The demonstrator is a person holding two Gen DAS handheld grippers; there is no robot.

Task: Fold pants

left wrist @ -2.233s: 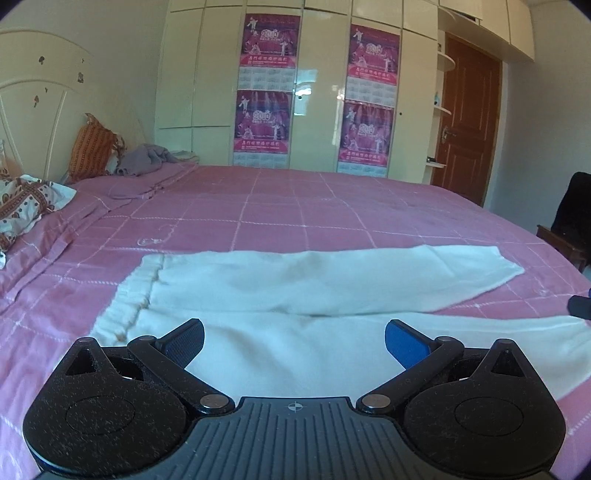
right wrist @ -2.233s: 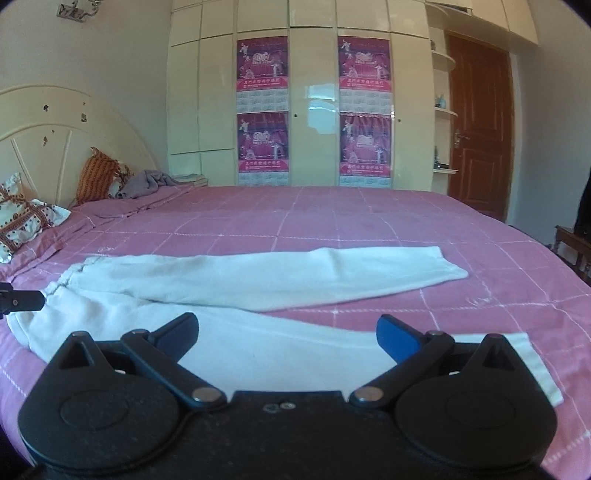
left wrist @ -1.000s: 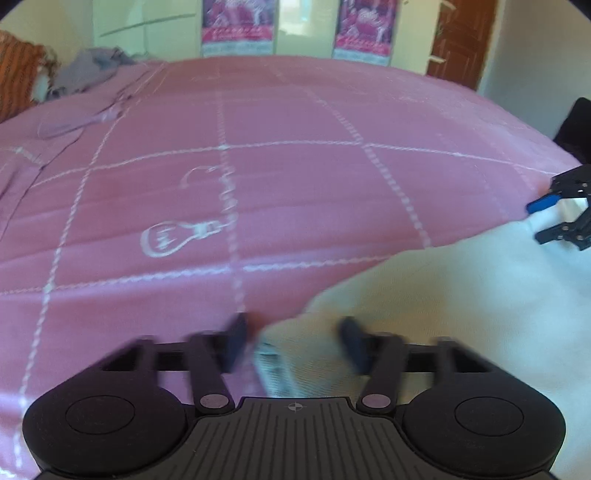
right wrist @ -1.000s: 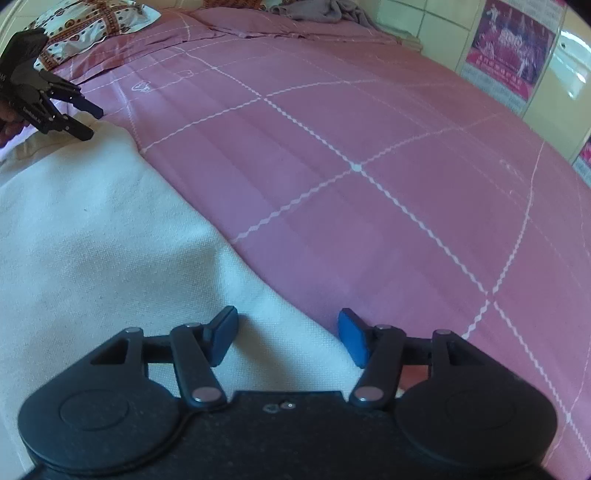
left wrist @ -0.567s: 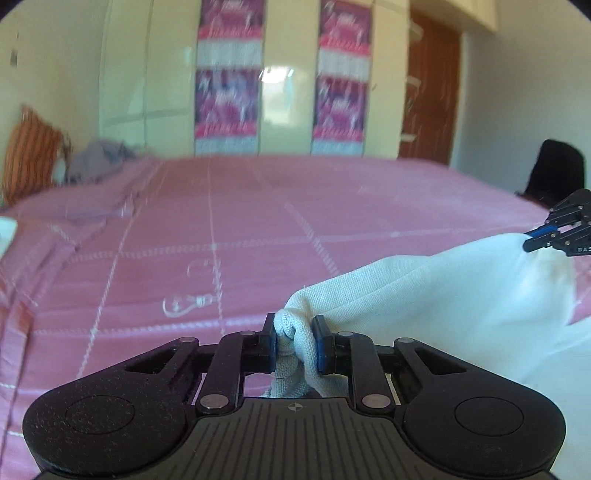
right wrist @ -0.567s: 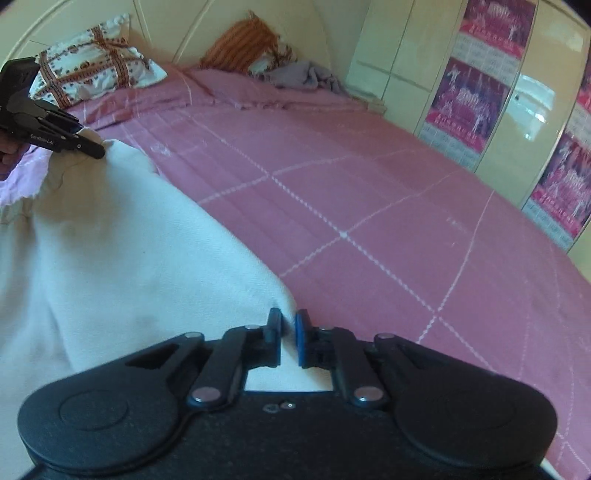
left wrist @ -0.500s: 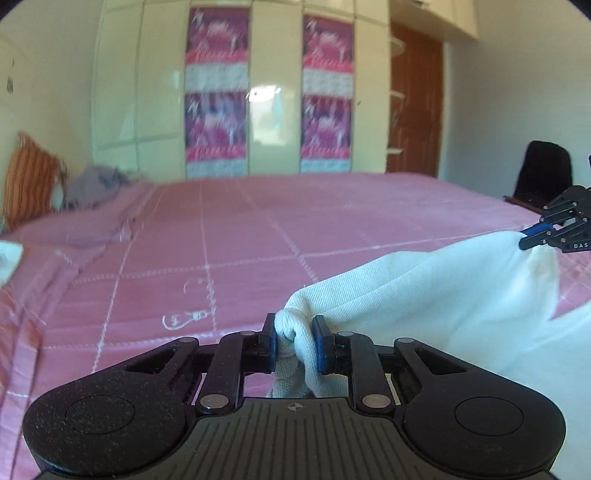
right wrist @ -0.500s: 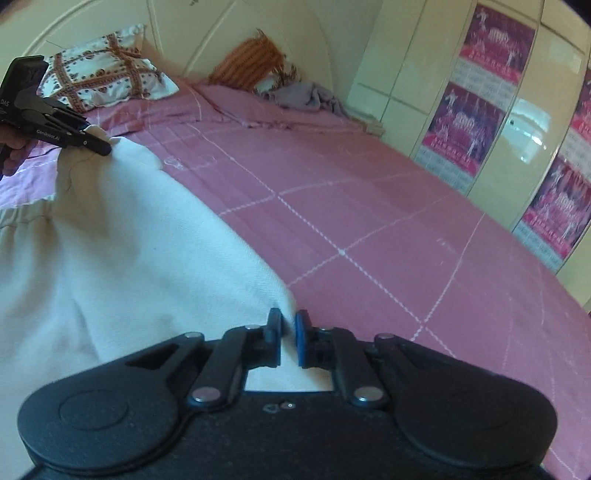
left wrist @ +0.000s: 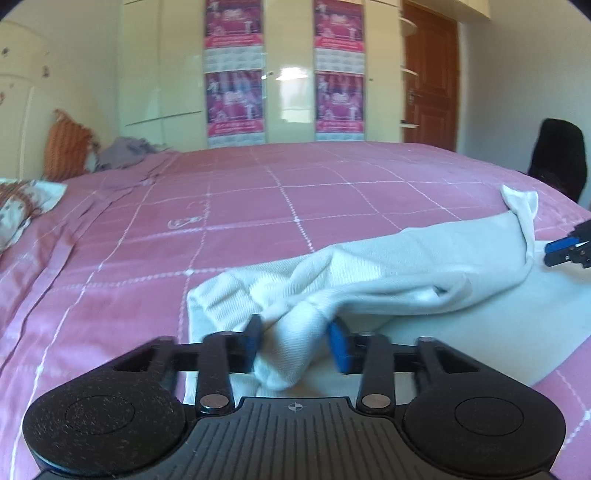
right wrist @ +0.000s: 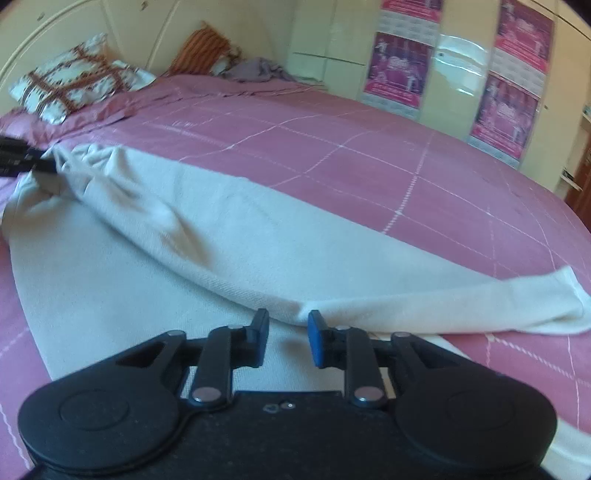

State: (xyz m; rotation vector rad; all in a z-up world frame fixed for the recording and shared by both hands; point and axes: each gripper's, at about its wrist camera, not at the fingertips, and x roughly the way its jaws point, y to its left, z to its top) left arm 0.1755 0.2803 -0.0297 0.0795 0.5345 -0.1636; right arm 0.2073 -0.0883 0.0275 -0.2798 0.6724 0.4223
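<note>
The white pants (right wrist: 229,236) lie on the pink bed (right wrist: 332,155), one leg laid over the other. Both the left gripper (left wrist: 295,339) and right gripper (right wrist: 284,332) are opening their fingers, releasing the fabric. Next likely comes smoothing, then folding crosswise.

**Two wrist views, low over the bed**

Your left camera sits just behind the left gripper (left wrist: 295,341), low and close over the bed (left wrist: 332,206), looking across it toward the wardrobe (left wrist: 284,70) and the door (left wrist: 430,81). Your right camera rides behind the right gripper (right wrist: 284,338), just as close, tilted down more and facing diagonally toward the headboard (right wrist: 55,33) and pillow (right wrist: 74,79). Both views share the pants (left wrist: 406,266) and the pink cover. Each catches the other gripper at its frame edge: yours at right in the left view, at left in the right view.
</note>
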